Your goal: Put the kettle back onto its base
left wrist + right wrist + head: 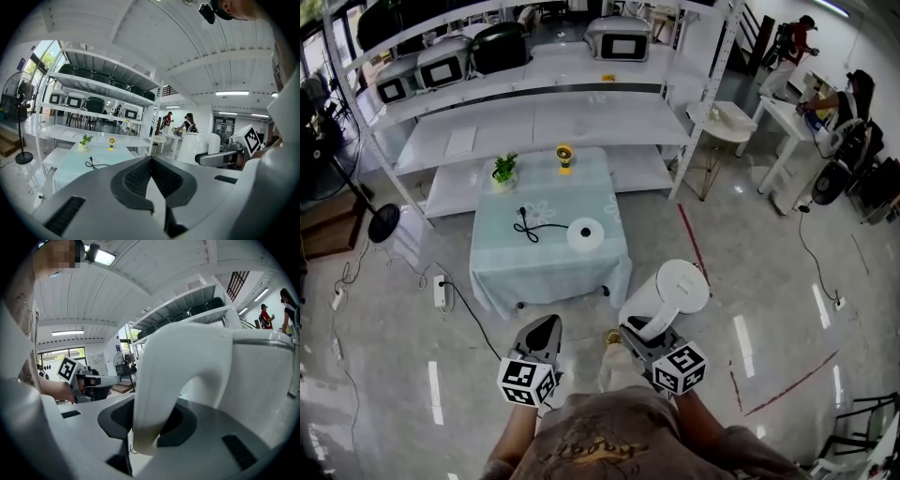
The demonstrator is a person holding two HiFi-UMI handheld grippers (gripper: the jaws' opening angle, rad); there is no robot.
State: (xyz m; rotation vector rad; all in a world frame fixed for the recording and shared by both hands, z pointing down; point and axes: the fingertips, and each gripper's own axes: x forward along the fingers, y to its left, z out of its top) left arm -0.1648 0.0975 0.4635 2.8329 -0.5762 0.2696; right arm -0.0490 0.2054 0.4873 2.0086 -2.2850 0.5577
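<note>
Kettle (675,286) handle partly hidden within right tool (637,330), base (584,234) well apart

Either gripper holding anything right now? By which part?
Right gripper holds the white kettle by its handle, jaws closed on the handle's lower part. Left gripper holds nothing; its jaws are together.

The kettle (675,286) looks smooth white plastic, the tablecloth (502,255) pale matt cloth, the floor (769,281) glossy

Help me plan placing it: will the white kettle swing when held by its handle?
Probably rigid: the kettle looks hard plastic. Likely sags forward, since the right gripper holds only its handle. May tip if it misses the base.
</note>
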